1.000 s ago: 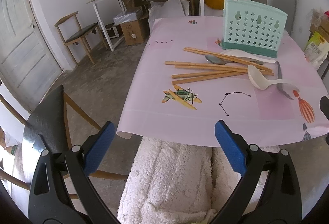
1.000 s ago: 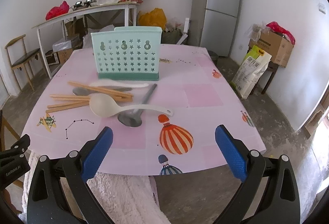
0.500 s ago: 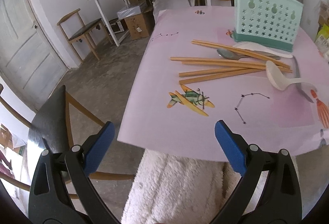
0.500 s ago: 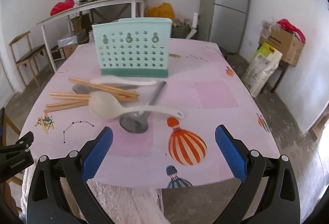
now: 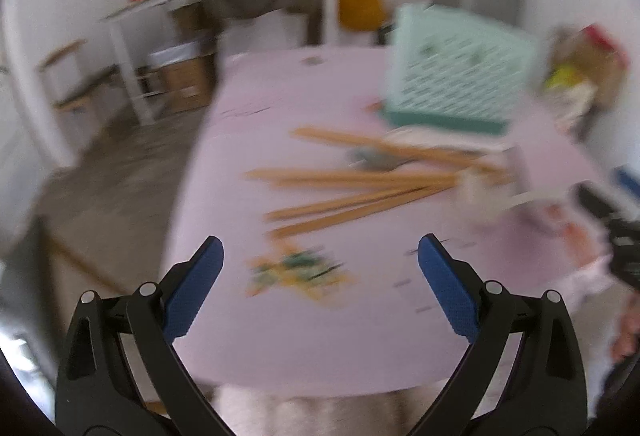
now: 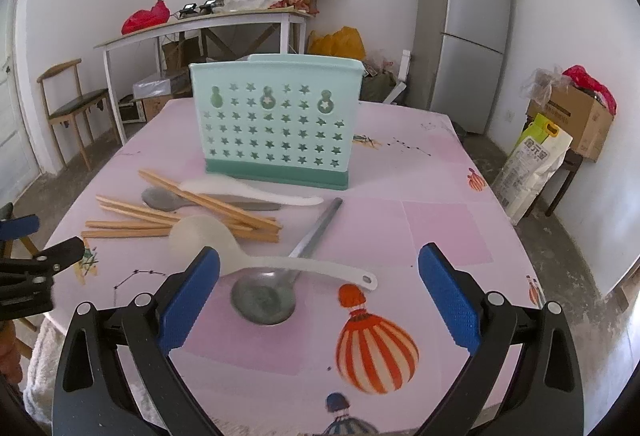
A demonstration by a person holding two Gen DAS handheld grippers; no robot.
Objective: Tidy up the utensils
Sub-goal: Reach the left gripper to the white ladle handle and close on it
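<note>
Blue-padded and spread wide, the right gripper (image 6: 319, 290) and left gripper (image 5: 320, 282) have both advanced over the table edge (image 6: 500, 212), holding nothing. The approach has begun: the white ladle (image 6: 224, 240), steel ladle (image 6: 264, 300) and wooden chopsticks (image 6: 168, 216) lie loose before the empty green holder (image 6: 276, 120).

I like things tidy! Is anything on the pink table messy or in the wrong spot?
Yes. The chopsticks lie scattered and crossed in front of the green holder, with the white ladle, the metal spoon and another white spoon piled over them. None stands in the holder yet. Nothing looks broken or spilled.
</note>
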